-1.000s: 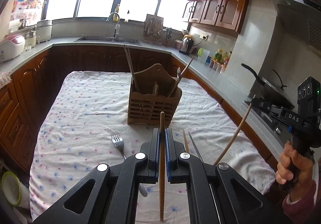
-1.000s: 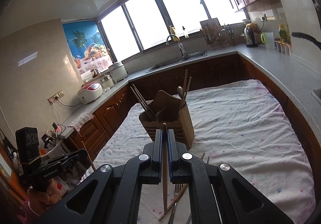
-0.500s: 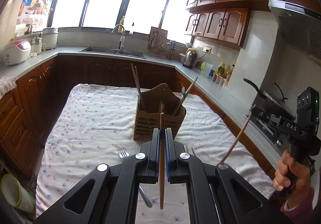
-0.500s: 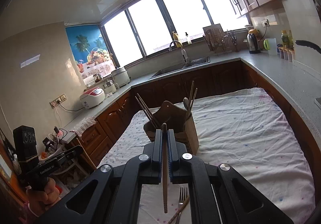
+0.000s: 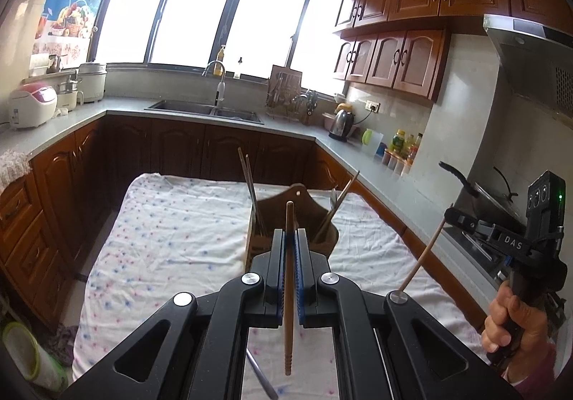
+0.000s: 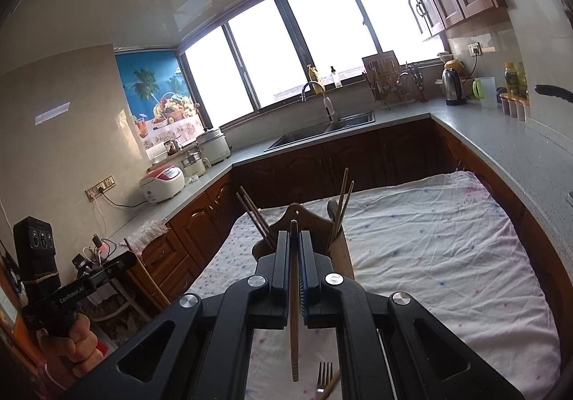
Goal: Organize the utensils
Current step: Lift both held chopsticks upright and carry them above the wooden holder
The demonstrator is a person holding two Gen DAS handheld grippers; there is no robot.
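1. The task's things in hand are two wooden chopsticks, one in each tong. The left gripper [image 5: 290, 238] is clamped on a chopstick [image 5: 288, 310]; the right gripper [image 6: 294, 242] is clamped on its own chopstick [image 6: 294, 321]. Each stick stands nearly upright between the blue pads, held part-way along its length, with the ringed end hanging below the jaws and a short plain end above.
2. Handling, as a judgement: the sticks look light, stiff and smooth, so weight is no trouble, but a thin round shaft may pivot or slide between flat pads. A hold nearer the middle should keep it from swinging; the present grip looks steady.
3. Looks: both are pale brown wood, slender and straight, with grooved rings near the lower end.
4. Ahead of both grippers, apart from them, stands the wooden utensil holder [image 5: 261, 249] with an arched back board. Chopsticks [image 5: 247, 177] lean out of its left side, and more sticks with what seems a spoon lean out of its right.
5. Under it lies a white dotted cloth [image 5: 172, 238] over the table. A fork [image 6: 324, 376] lies on the cloth below the right gripper, crossed by another stick; a metal handle shows below the left one.
6. Around stand dark wood cabinets, a grey counter, a sink and bright windows.
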